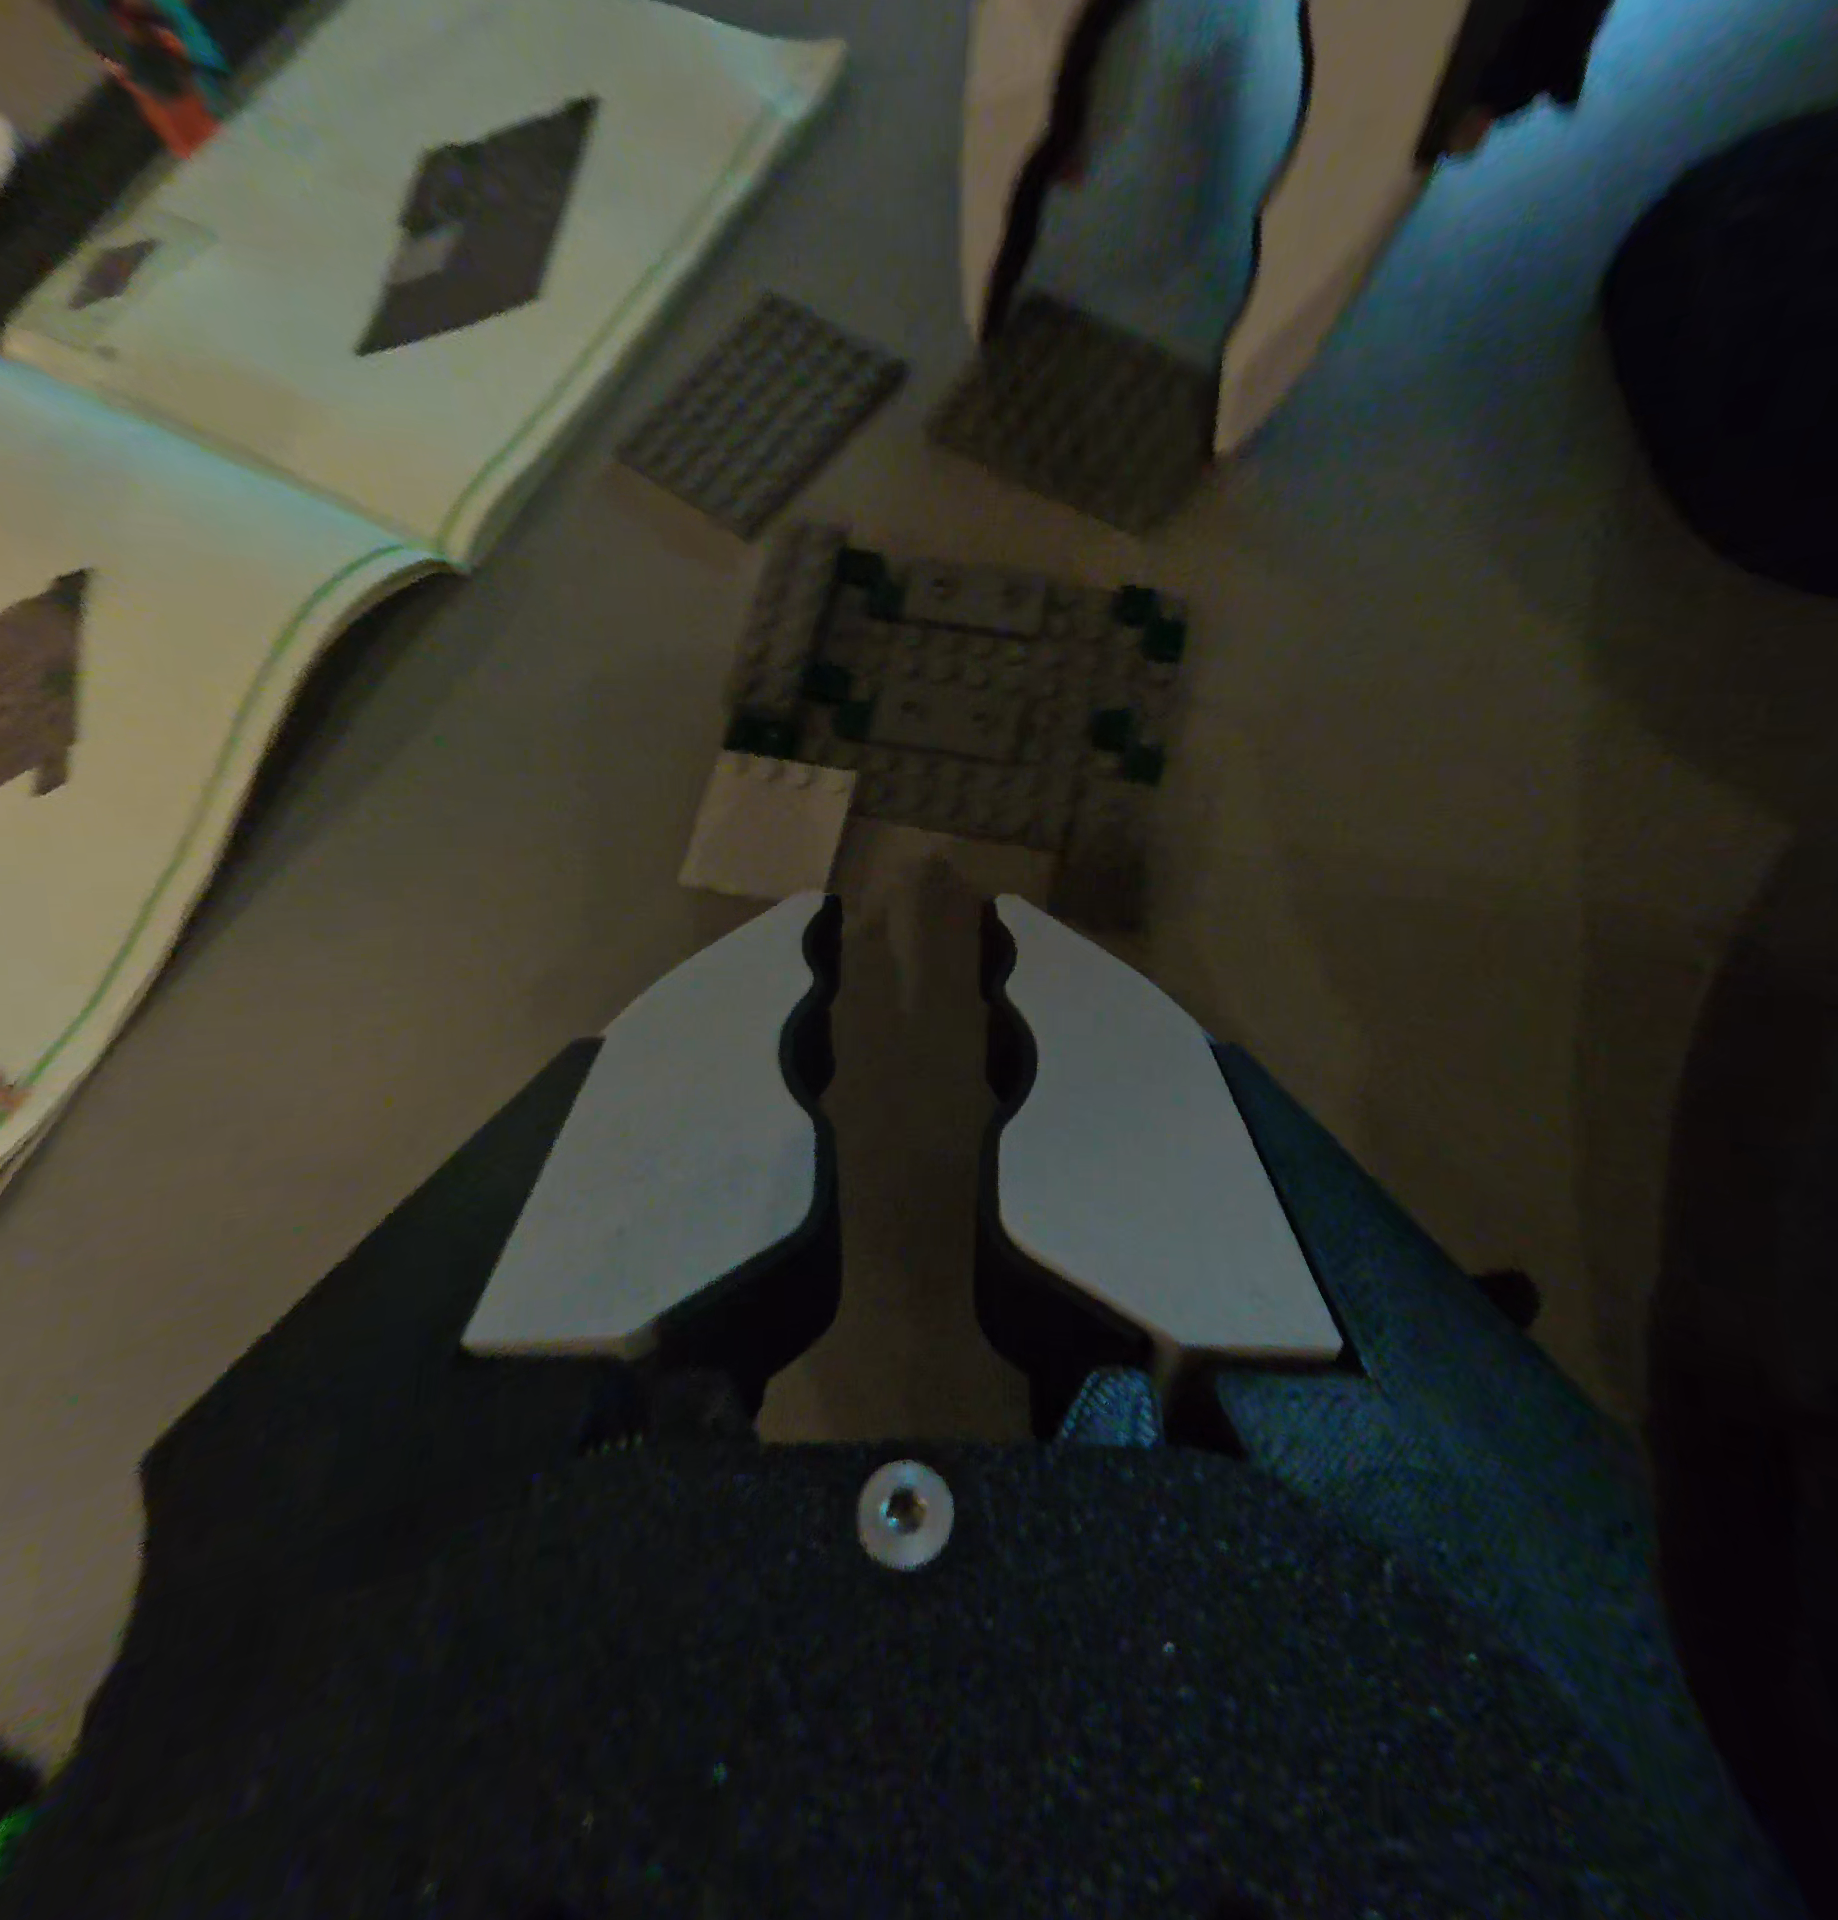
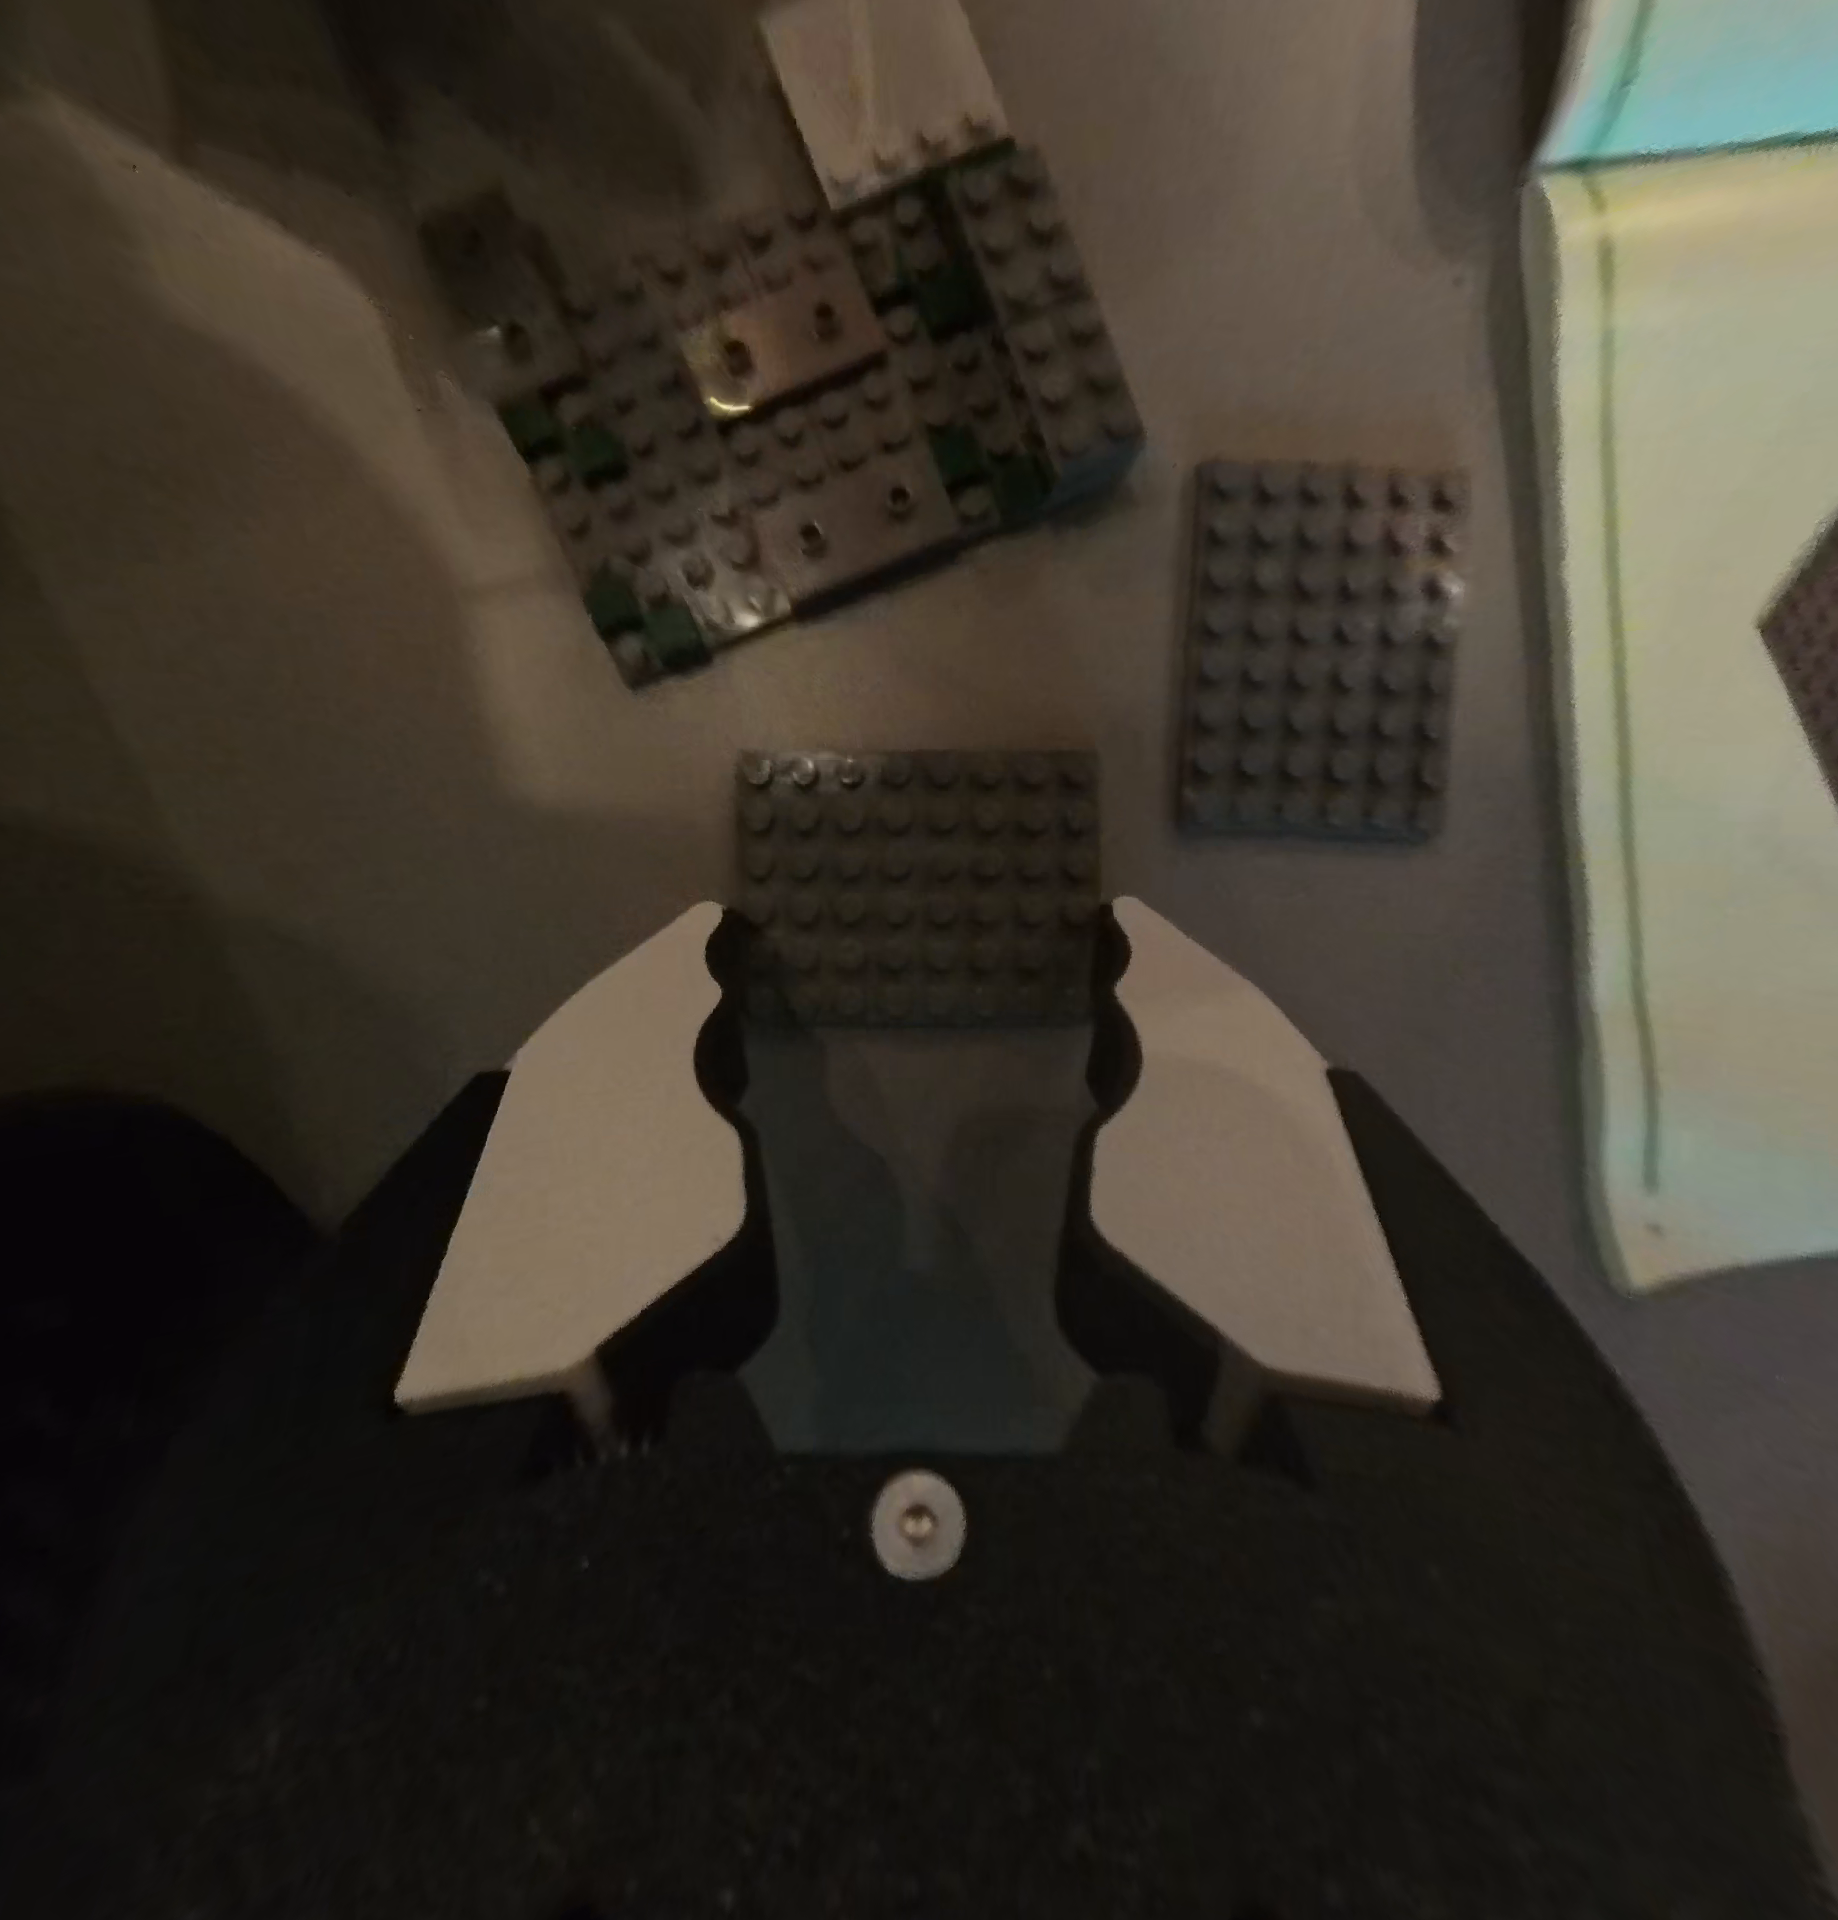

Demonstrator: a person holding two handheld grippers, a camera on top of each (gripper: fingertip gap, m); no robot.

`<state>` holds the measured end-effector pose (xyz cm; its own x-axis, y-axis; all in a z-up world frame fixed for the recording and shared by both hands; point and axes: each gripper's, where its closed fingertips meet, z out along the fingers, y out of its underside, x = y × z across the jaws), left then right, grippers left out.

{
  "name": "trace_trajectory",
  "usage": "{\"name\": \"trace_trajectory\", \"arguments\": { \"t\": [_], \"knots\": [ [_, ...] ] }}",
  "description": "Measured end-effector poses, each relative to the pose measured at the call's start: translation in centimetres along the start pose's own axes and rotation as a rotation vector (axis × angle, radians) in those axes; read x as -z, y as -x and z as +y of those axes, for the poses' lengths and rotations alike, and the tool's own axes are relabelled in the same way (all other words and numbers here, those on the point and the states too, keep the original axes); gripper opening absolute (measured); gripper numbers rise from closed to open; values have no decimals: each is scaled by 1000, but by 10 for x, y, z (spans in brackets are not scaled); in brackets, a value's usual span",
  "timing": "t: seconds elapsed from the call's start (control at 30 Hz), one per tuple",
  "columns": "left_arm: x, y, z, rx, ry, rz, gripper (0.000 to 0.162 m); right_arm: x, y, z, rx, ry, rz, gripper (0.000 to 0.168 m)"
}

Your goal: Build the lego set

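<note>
A partly built grey Lego assembly (image 1: 956, 696) with dark green pieces and a white plate (image 1: 769, 831) at one corner lies flat on the table; it also shows in the right wrist view (image 2: 790, 416). My left gripper (image 1: 910, 914) hovers just short of the assembly's near edge, its jaws a little apart and holding nothing. My right gripper (image 2: 915, 920) is closed on the two side edges of a dark grey studded plate (image 2: 915, 883). The left wrist view shows this gripper (image 1: 1112, 343) and its plate (image 1: 1071, 436) beyond the assembly. A second loose grey plate (image 2: 1320, 655) lies beside it (image 1: 759, 416).
An open instruction booklet (image 1: 271, 312) lies left of the pieces and shows at the right edge of the right wrist view (image 2: 1673, 727). A large dark round object (image 1: 1746, 364) stands at the right. The scene is dim. The grippers' ends are close to 15 centimetres from one another.
</note>
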<state>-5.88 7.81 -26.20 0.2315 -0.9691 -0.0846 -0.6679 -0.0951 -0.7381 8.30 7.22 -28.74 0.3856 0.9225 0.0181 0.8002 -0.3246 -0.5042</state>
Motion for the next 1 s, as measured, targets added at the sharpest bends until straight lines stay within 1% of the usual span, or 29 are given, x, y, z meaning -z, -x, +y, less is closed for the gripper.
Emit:
{"name": "trace_trajectory", "arguments": {
  "t": [0.13, 0.23, 0.3, 0.43, 0.57, 0.73, 0.87, 1.0],
  "knots": [
    [-8, 2, -2, -32, 27, -8, 26, 21, -7, 9, -54, -43, 26, 65],
    [-8, 7, -10, -12, -8, -7, 25, 37, -6, 4, -69, -95, 54, 64],
    [-5, 10, -16, 6, -36, -4, 23, 45, 1, -7, -55, -127, 55, 64],
    [12, 19, -26, 54, -110, -13, 10, 44, 25, -45, 33, -183, -6, 64],
    [30, 38, -16, 100, -118, -84, 7, 21, 43, -87, 143, -192, -94, 64],
    [51, 52, 1, 129, -115, -158, 6, -28, 54, -132, 303, -128, -170, 64],
    [63, 55, 15, 124, -94, -202, 8, -61, 56, -152, 388, -55, -223, 64],
    [70, 55, 28, 135, -81, -211, 11, -77, 51, -165, 419, -39, -222, 65]
  ]
}}
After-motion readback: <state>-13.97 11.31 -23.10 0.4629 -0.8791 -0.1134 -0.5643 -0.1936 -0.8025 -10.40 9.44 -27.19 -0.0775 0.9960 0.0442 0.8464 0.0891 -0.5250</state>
